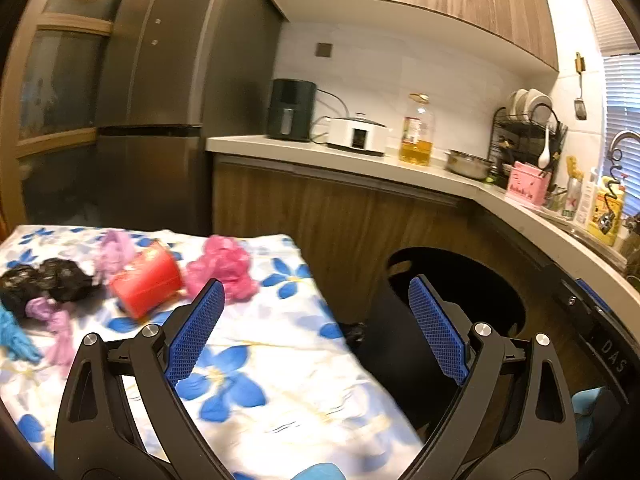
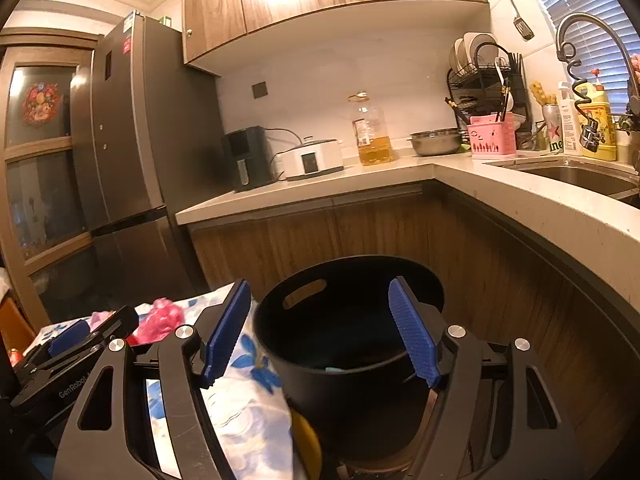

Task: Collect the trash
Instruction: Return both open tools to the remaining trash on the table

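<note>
Trash lies on a floral cloth-covered table (image 1: 256,396): a red paper cup (image 1: 146,282) on its side, a crumpled pink bag (image 1: 224,266), black crumpled bags (image 1: 42,282), lilac wrappers (image 1: 114,252) and a blue scrap (image 1: 14,336) at the left edge. A black bin (image 2: 352,344) stands on the floor right of the table; it also shows in the left wrist view (image 1: 452,300). My left gripper (image 1: 316,332) is open and empty over the table's right edge. My right gripper (image 2: 320,332) is open and empty above the bin. A pale scrap (image 2: 338,370) lies inside the bin.
An L-shaped counter (image 2: 360,180) behind carries an air fryer (image 2: 246,158), a cooker (image 2: 312,158), an oil bottle (image 2: 370,132), a steel bowl (image 2: 436,142) and a dish rack (image 2: 488,80). A sink (image 2: 576,174) is at right. A dark fridge (image 2: 128,152) stands left.
</note>
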### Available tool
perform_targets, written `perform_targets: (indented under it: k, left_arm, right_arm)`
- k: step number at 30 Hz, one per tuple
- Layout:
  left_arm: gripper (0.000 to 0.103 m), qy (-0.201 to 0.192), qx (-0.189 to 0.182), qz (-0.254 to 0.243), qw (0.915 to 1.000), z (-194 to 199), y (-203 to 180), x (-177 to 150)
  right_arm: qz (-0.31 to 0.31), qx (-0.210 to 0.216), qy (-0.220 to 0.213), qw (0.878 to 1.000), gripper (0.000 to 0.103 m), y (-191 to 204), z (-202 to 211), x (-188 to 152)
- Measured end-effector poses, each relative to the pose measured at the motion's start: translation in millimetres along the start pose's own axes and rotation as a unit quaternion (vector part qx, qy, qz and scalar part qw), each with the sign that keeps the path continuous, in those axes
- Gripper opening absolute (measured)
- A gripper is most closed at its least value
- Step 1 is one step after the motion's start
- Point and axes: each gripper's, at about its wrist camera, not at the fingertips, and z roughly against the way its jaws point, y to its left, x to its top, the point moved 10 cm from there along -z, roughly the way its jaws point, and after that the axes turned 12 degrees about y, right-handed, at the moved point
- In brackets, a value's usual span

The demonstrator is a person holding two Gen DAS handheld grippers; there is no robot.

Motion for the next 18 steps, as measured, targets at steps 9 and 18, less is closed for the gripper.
perform_targets:
  k: [9, 18]
  left_arm:
    - [0.092, -0.016, 0.062, 0.035, 0.9973, 43.7, 65.4, -16.3]
    - [0.092, -0.025, 0.150, 0.093, 0.9840, 80.3, 156.2, -38.5]
  right_arm:
    - [0.018, 0.032, 0.007, 0.999, 0.071, 43.4, 16.0, -19.0]
    - [0.045, 0.080, 0.023, 0.995, 0.071, 101.4, 18.8, -45.7]
